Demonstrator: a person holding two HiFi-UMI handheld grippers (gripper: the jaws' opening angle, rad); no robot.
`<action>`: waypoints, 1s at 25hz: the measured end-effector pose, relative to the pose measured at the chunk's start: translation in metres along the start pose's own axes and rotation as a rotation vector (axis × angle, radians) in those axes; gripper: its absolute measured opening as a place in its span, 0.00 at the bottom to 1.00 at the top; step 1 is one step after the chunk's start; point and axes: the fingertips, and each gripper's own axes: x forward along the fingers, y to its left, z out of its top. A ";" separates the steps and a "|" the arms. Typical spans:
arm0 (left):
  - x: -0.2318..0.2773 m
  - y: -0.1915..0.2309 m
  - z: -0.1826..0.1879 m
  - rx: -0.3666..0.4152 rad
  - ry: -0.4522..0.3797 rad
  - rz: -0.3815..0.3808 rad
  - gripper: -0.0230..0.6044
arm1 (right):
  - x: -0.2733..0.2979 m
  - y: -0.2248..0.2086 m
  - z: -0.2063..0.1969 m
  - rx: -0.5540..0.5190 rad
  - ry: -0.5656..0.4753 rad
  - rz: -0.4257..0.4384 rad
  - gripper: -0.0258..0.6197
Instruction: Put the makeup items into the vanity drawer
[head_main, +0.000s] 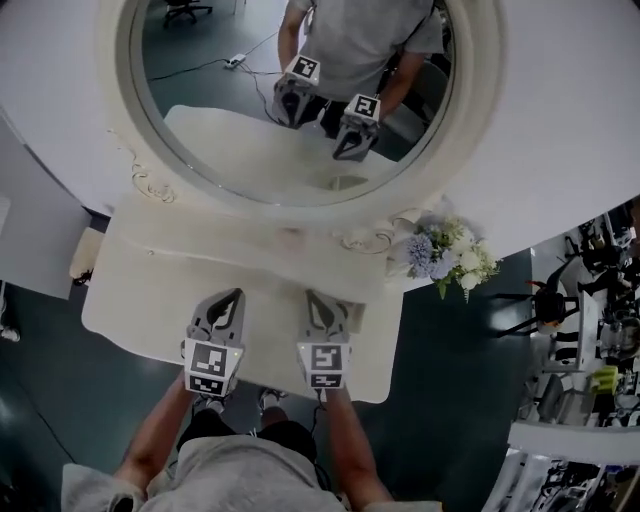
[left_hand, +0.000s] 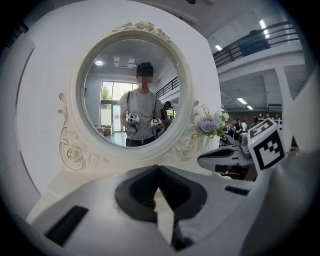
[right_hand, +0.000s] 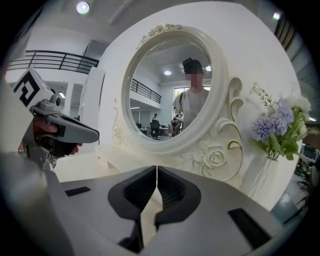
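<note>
The white vanity table (head_main: 140, 275) stands under its round mirror (head_main: 240, 110). No makeup item shows on its top in any view, and the drawer is out of sight below the front edge. My left gripper (head_main: 232, 296) hovers over the front middle of the tabletop and my right gripper (head_main: 316, 298) is beside it, both pointing at the mirror. In the left gripper view the left gripper (left_hand: 159, 169) has its tips together with nothing between them. The right gripper (right_hand: 157, 169) is shut and empty too. Each shows in the other's view: the right gripper (left_hand: 212, 159) and the left gripper (right_hand: 82, 134).
A vase of purple and white flowers (head_main: 452, 256) stands at the table's back right corner, close to the carved mirror frame (right_hand: 215, 157). The mirror (left_hand: 112, 80) reflects the person and both grippers. Chairs and equipment (head_main: 585, 330) crowd the floor to the right.
</note>
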 end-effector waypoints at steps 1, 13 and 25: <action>0.001 0.004 -0.002 -0.006 0.005 0.012 0.04 | 0.007 -0.002 0.000 -0.003 0.004 0.003 0.07; 0.010 0.031 -0.028 -0.066 0.062 0.110 0.04 | 0.090 -0.021 -0.023 0.010 0.109 0.063 0.30; 0.005 0.054 -0.044 -0.109 0.095 0.178 0.04 | 0.137 -0.023 -0.033 -0.031 0.204 0.073 0.30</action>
